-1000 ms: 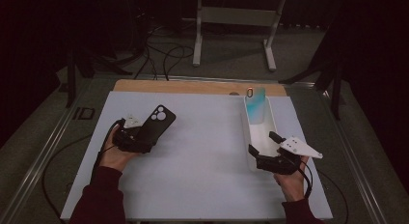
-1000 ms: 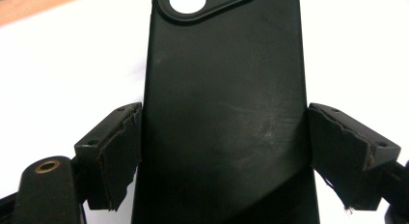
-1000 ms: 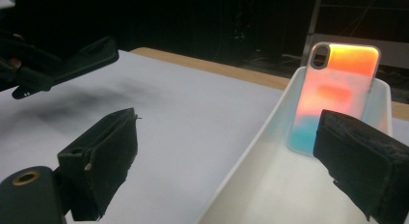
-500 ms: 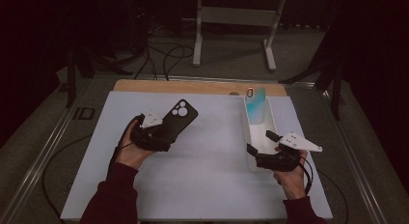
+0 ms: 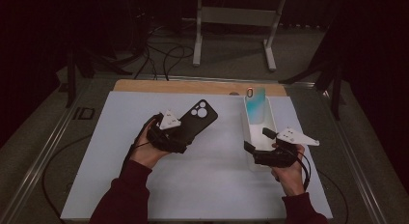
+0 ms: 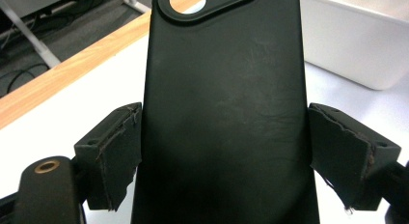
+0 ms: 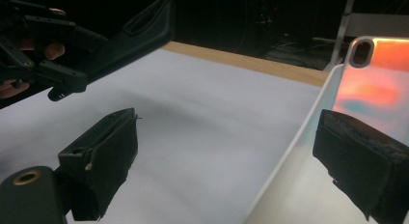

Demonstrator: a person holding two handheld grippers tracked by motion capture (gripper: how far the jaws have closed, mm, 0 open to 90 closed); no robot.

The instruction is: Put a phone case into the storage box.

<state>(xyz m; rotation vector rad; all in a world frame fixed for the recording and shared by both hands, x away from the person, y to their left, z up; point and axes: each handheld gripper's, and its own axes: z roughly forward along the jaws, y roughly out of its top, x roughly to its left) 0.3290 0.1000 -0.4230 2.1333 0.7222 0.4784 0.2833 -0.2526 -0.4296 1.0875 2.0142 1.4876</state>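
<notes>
I've got the black phone case (image 6: 224, 113) clamped in my left gripper (image 5: 176, 137), the pads pressing its two long edges near the bottom end, camera cutout pointing away from me. It sits above the white mat (image 5: 144, 185), left of centre, tilted up toward the far right, with the white tray (image 5: 252, 132) off to its right.

I judge this case to be light and somewhat flexible — the matte back shows faint creases, so it looks like soft rubbery plastic, not a hard shell. That surface should give the pads decent friction. Squeezing across the width as I am could bow an empty case, so I'd keep the pressure modest and stay low on the edges, away from the thin rim around the camera opening.

My right gripper (image 5: 260, 142) stands wide with nothing held between the jaws; it straddles the near end of the tray, one jaw outside the left wall, the other inside. A second case with a shiny orange-to-teal back (image 7: 376, 89) leans in the tray's far end.

Compared with a second ago, my left hand has carried the black case rightward and toward the far side, lifting it a little — it was close to the mat's left edge then. The grip looks unchanged. My right gripper has hardly shifted at the tray.
</notes>
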